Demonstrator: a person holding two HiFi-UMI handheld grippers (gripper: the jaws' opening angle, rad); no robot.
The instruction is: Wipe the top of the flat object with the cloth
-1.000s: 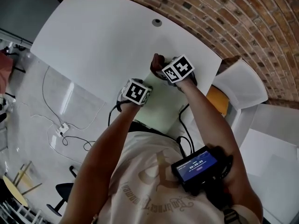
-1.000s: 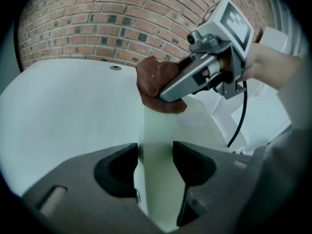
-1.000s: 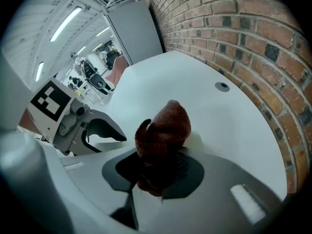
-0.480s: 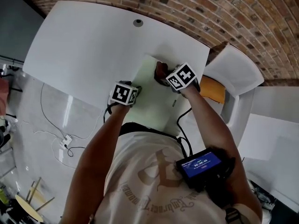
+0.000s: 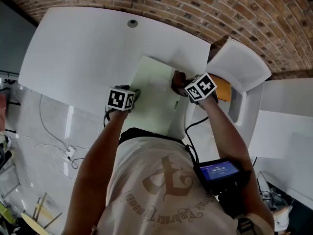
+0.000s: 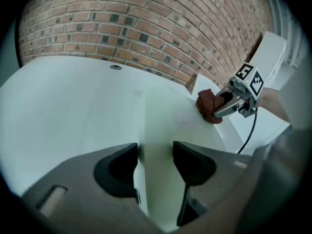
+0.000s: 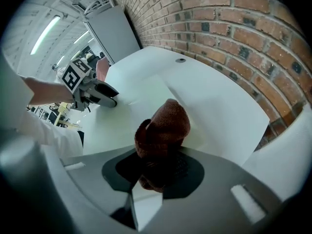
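Partly buried in clenched right hand-held gripper (image 7: 157,167), cloth (image 7: 165,126); left hand-held gripper (image 6: 155,156) released over flat object (image 6: 163,116).

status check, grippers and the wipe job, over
Right hand-held gripper shut on brown cloth, on green sheet, right edge. Left hand-held gripper open over sheet's left edge. No obstruction seen.

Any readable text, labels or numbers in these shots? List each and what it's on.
Nothing reads cleanly.
Shirt print: ornate lettering, too blurred to read.
Screen at the person's waist: digits on blue, too small to read.
Left cube, right cube: square patterns only, no words.
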